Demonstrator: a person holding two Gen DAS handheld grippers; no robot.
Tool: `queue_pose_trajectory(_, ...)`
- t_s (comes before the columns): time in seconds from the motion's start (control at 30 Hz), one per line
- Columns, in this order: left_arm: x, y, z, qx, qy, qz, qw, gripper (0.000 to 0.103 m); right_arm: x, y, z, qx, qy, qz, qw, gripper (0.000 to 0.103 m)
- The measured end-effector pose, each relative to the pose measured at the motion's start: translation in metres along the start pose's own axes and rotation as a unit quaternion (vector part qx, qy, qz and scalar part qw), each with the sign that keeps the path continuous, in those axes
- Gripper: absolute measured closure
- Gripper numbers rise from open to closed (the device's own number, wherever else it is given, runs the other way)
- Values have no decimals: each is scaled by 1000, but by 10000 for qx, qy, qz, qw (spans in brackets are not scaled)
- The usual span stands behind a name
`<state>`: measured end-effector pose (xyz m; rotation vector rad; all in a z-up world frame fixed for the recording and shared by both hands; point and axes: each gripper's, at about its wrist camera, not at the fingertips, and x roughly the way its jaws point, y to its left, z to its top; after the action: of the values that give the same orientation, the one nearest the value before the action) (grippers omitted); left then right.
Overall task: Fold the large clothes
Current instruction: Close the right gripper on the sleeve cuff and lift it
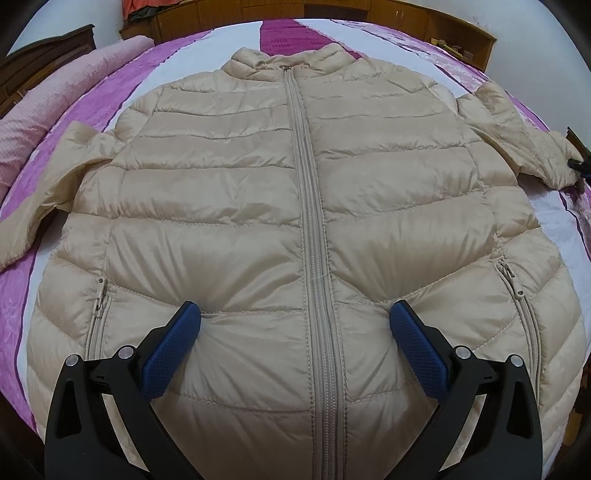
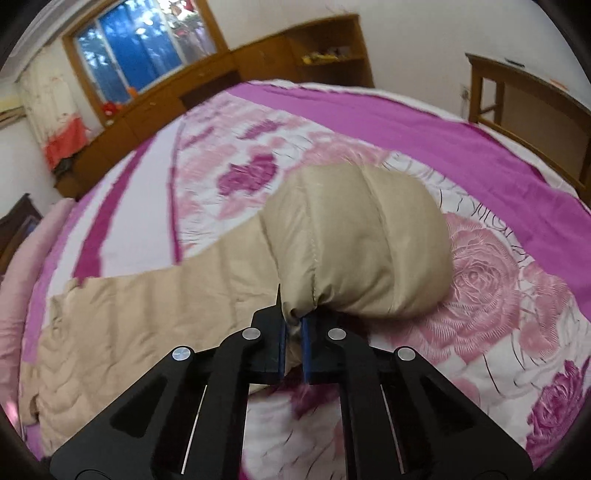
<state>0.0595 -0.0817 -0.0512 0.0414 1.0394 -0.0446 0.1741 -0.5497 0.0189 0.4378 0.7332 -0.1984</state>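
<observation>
A beige quilted puffer jacket (image 1: 229, 192) lies flat and zipped on the bed, collar at the far side. My left gripper (image 1: 295, 314) is open, its blue pads (image 1: 173, 347) resting on the lower front either side of the zipper. My right gripper (image 2: 293, 332) is shut on the cuff end of the jacket's right sleeve (image 2: 354, 240), which bulges up in front of it. That sleeve (image 1: 517, 136) and the right gripper's tip (image 1: 580, 164) show at the right edge of the left wrist view. The other sleeve (image 1: 55, 173) lies out to the left.
The bed has a pink, purple and white floral cover (image 2: 491, 280). A pink bolster (image 1: 55, 96) lies along the left side. Wooden cabinets (image 1: 369, 14) and a headboard (image 2: 535, 110) stand beyond the bed. A window (image 2: 140, 48) is at the back.
</observation>
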Motion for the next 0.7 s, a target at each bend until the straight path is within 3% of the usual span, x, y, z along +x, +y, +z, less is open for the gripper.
queue_pose_trajectory(0.5, -27, 24, 3, -115, -126, -8, 9999, 5, -138, 76, -15, -258, -751, 1424, 9866, 96)
queue_pose_trajectory(0.7, -40, 45, 8, -199, -189, 56, 9996, 5, -162, 129, -24, -546, -750, 1826, 9788, 96)
